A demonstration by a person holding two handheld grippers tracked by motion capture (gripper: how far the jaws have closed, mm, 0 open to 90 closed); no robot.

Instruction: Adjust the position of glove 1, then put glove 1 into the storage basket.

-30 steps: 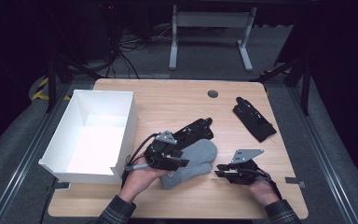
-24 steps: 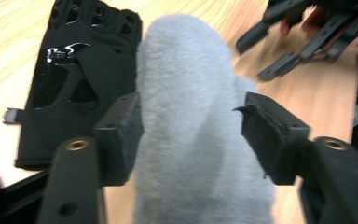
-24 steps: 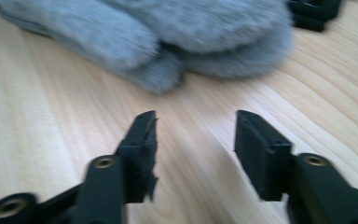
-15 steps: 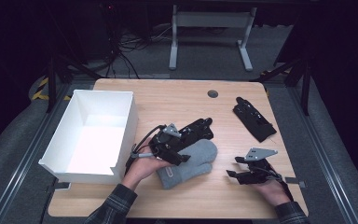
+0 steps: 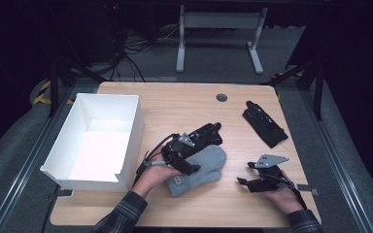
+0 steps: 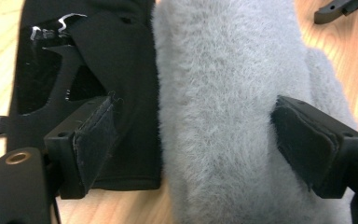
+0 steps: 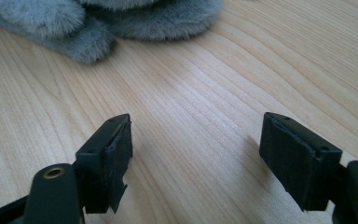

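One grey mitten (image 5: pixel 199 167), two black gloves (image 5: pixel 263 123), one white box (image 5: pixel 131 127), two hand-held grippers (image 5: pixel 244 180).

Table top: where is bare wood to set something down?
Free: the far strip between the white box and the black glove, and the near edge under the grey mitten. Crowded: the middle, with mitten, second black glove and left tool.

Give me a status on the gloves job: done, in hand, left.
Done: nothing lies in the white box. In hand: left gripper, jaws just opened, straddles the grey mitten beside a black glove; right gripper, also just opened, holds nothing. Left: likely both, plus the second black glove.
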